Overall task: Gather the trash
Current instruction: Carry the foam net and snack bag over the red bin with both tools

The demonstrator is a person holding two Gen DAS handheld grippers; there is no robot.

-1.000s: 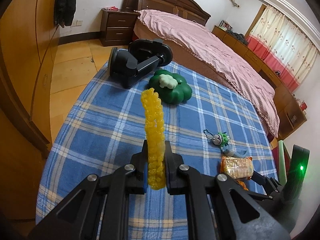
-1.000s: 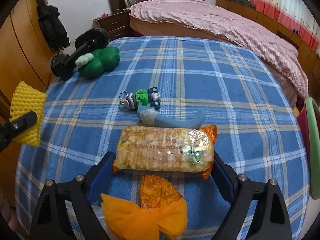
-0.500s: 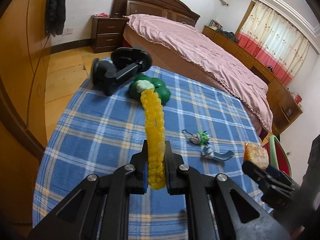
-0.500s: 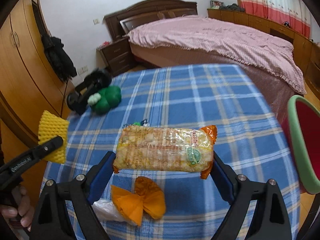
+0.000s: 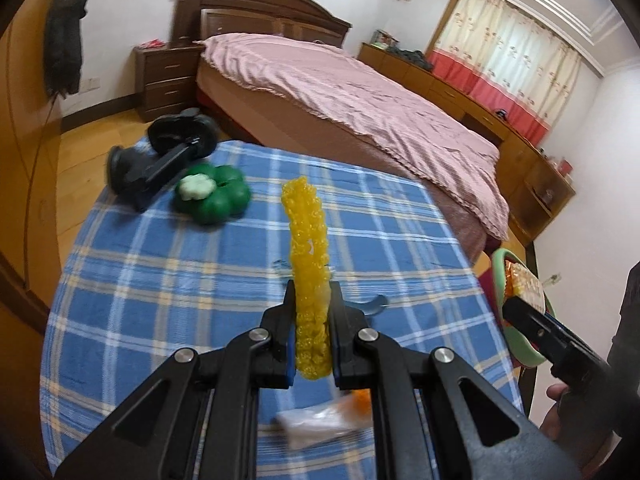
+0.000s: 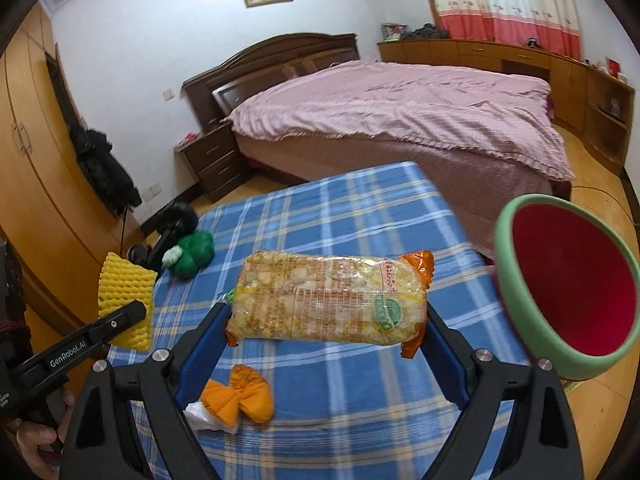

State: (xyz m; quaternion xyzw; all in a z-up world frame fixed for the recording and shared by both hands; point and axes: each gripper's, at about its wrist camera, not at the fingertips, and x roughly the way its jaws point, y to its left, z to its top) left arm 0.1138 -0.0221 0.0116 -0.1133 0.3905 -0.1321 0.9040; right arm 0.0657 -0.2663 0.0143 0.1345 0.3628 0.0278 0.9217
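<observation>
1. Both of your grippers are lifting away from the blue plaid tabletop [image 6: 360, 216] compared with a second ago, and the snack packet [image 6: 328, 300] that was lying on the cloth is now hanging in the air between your right fingers.
2. Your right gripper [image 6: 326, 344] is standing wide, its blue pads pressing on the two ends of the packet, which is lying crosswise between them.
3. Just to the right of that gripper, the green-rimmed bin [image 6: 520, 300] with its red inside is gaping toward you, close beside the packet's orange end.
4. Your left gripper [image 5: 312, 344] is squeezing nearly shut on the yellow foam net [image 5: 308, 248], which is sticking up past the fingertips.
5. Below your right gripper, an orange wrapper [image 6: 240, 396] and a bit of clear plastic [image 6: 202, 414] are lying on the cloth.
6. Far ahead of your left gripper, a green clover toy [image 5: 214, 196] is sitting touching a black phone holder [image 5: 160, 160].
</observation>
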